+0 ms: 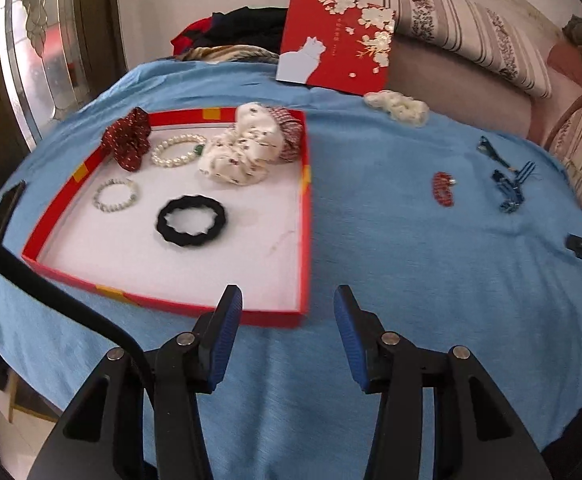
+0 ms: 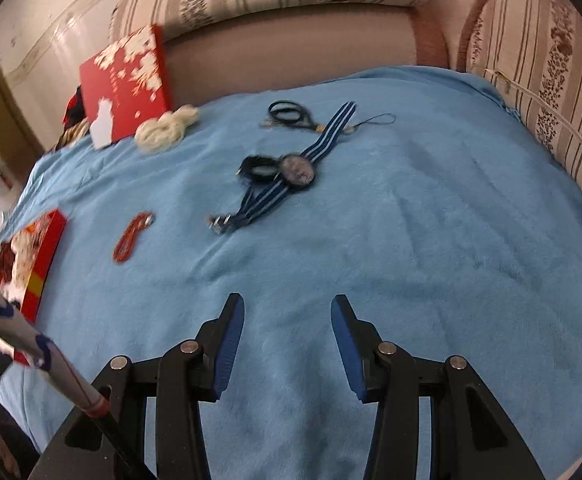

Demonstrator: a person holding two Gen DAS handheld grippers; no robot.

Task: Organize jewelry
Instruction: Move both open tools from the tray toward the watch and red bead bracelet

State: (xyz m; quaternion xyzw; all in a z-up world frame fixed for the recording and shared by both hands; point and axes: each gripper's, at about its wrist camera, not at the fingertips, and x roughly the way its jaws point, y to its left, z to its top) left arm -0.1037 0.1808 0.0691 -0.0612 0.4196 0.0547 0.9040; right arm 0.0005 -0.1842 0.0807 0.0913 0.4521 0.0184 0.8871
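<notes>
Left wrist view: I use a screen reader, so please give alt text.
An open left gripper hovers empty over a blue cloth, beside a red tray holding scrunchies, two bead bracelets and a black hair tie.

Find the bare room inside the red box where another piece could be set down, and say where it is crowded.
The red box has bare white floor along its near edge and right wall, in front of the black hair tie. The far half is crowded: scrunchies and pearl bracelet lie close together.

Soft daylight, perhaps from the left; slight motion blur, fisheye-warped dark corners.
</notes>
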